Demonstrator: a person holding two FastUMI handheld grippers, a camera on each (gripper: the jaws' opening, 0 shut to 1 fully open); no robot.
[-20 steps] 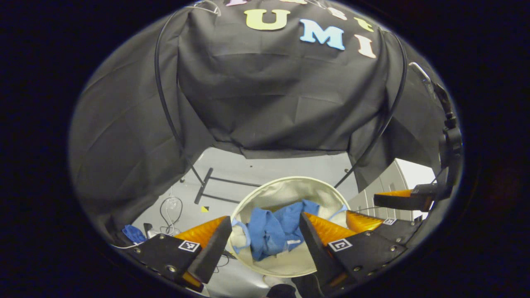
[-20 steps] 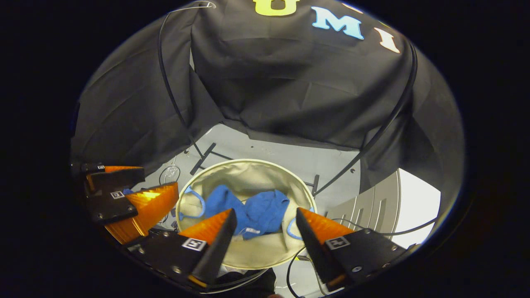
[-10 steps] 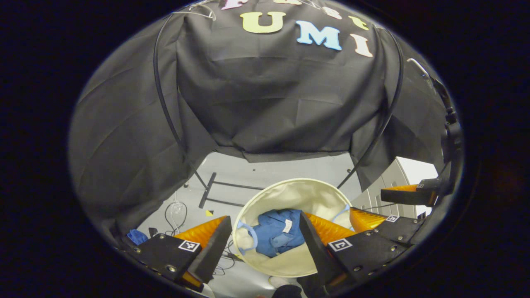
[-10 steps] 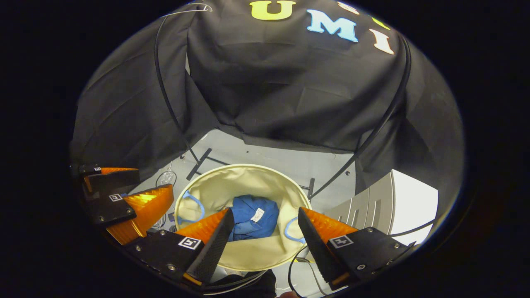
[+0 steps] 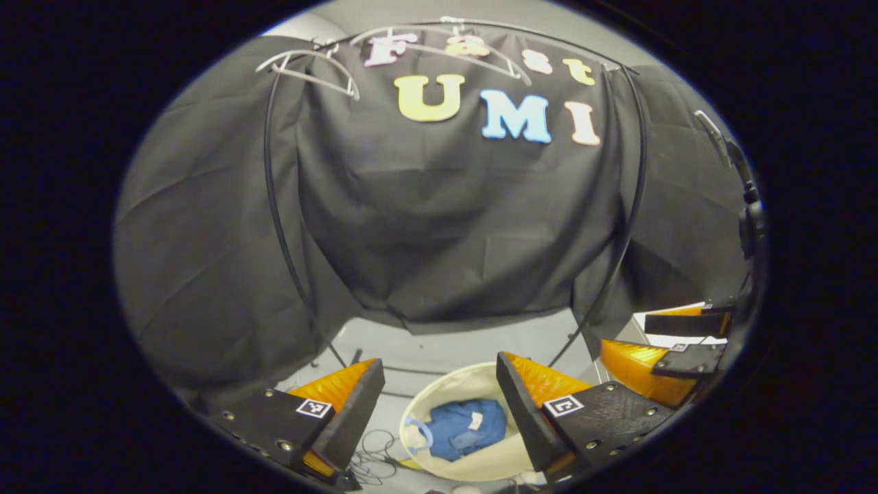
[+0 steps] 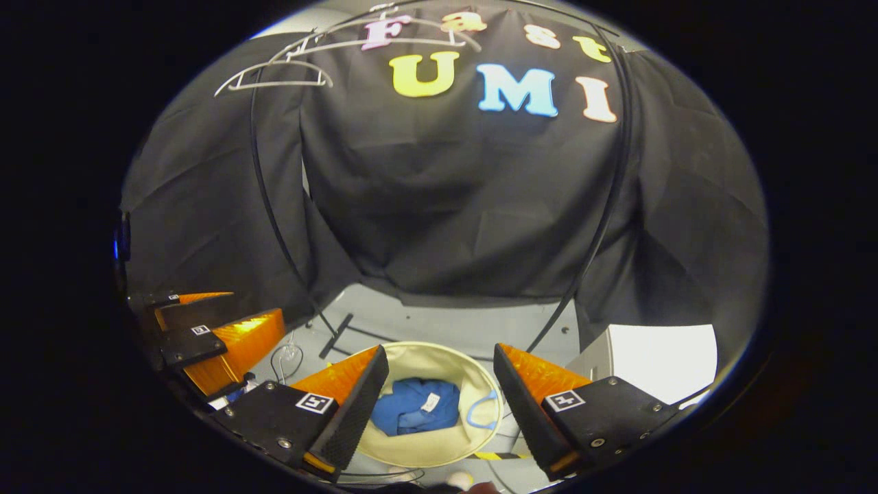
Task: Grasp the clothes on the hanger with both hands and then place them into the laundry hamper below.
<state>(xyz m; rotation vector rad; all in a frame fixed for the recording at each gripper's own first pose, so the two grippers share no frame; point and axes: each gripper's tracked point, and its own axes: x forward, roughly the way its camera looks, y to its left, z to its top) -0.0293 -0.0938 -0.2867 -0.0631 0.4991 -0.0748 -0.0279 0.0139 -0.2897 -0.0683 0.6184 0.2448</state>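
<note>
I see both sets of tongs spread wide, nothing between the fingers. Left gripper (image 5: 439,405) and right gripper (image 6: 439,398) hang above the cream laundry hamper (image 6: 439,449), apart from it. Blue clothes (image 6: 417,415) lie bunched inside it, white tag up. Two bare hangers (image 5: 309,65) sit on the rail up top. Hamper stands on the grey floor (image 6: 439,322).

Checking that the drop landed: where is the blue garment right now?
The blue garment lies bunched inside the cream hamper on the floor, seen low in both views between each gripper's open fingers, below the bare hangers.
</note>
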